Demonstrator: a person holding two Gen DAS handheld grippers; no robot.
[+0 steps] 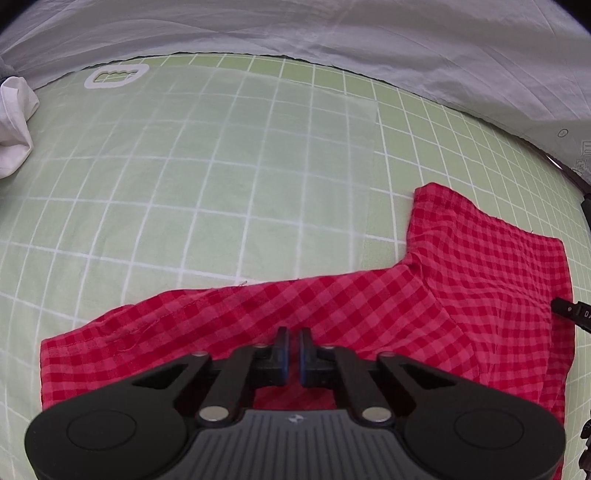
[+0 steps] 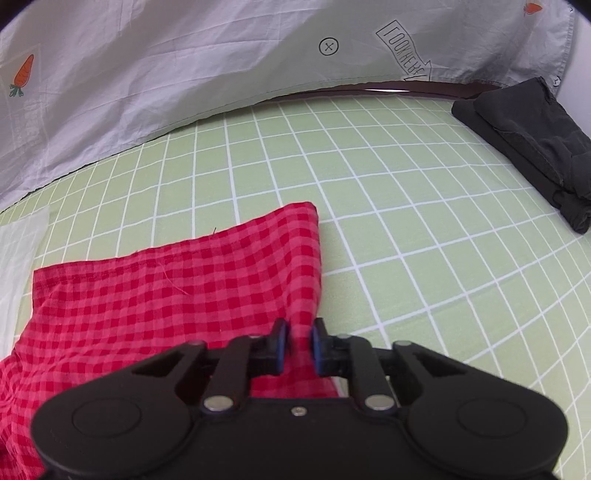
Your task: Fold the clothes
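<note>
At the far left we see a crumpled white cloth (image 1: 13,122) at the edge of the green checked sheet (image 1: 184,177) that covers the surface. A pale, half-transparent sheet (image 1: 258,147) lies flat on the green grid, and a white printed label (image 1: 116,75) shows near the far edge. Behind it a grey-white fabric (image 1: 332,33) hangs like a wall; in the right wrist view it carries carrot pictures (image 2: 24,74) and printed letters.

Our left tongs (image 1: 294,338) are together, the pads nearly touching, with the red checked garment (image 1: 369,295) directly under them; we cannot tell if a thin layer is pinched. The garment lies spread on the green sheet, one part reaching away toward the far right.

Our right tongs (image 2: 298,338) are clamped on a raised ridge of the red checked garment (image 2: 166,295) near its right edge. Further right, well apart, a folded dark garment (image 2: 532,136) rests by the far corner.
</note>
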